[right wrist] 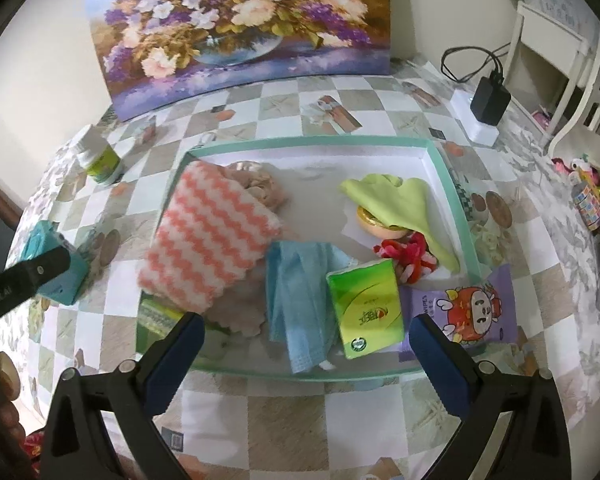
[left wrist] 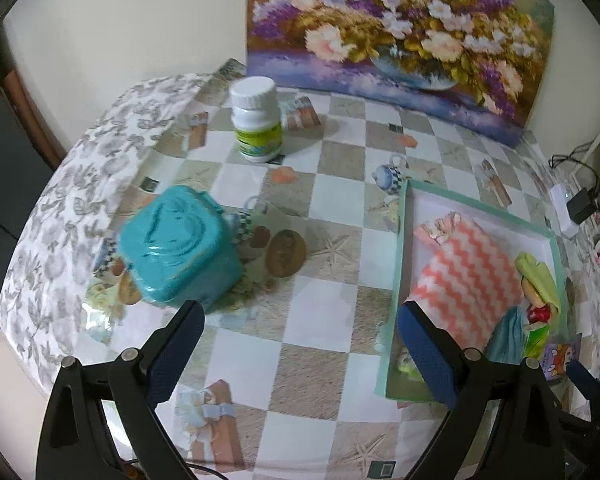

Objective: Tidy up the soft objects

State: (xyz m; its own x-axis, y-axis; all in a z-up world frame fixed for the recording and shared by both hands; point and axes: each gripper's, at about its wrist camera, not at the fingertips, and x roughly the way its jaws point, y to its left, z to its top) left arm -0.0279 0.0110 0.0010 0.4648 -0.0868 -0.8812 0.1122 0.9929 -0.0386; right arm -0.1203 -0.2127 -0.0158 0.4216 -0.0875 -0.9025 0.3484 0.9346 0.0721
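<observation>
Across the left wrist view, the left gripper point(left wrist: 300, 340) hovers over the checked tablecloth point(left wrist: 324, 240) with fingers wide apart and empty; the shallow green-rimmed tray point(left wrist: 400, 240) of soft things lies to its right. Seen from the right wrist, the right gripper point(right wrist: 306, 344), also spread and empty, faces that tray head-on, the blue cloth point(right wrist: 300, 300) and green tissue pack point(right wrist: 366, 308) just ahead, so the right hand looks nearer.

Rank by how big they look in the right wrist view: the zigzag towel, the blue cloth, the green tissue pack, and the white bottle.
1. zigzag towel
2. blue cloth
3. green tissue pack, though it sits nearer the camera, so that gap is unsure
4. white bottle, smallest, but also farthest away
</observation>
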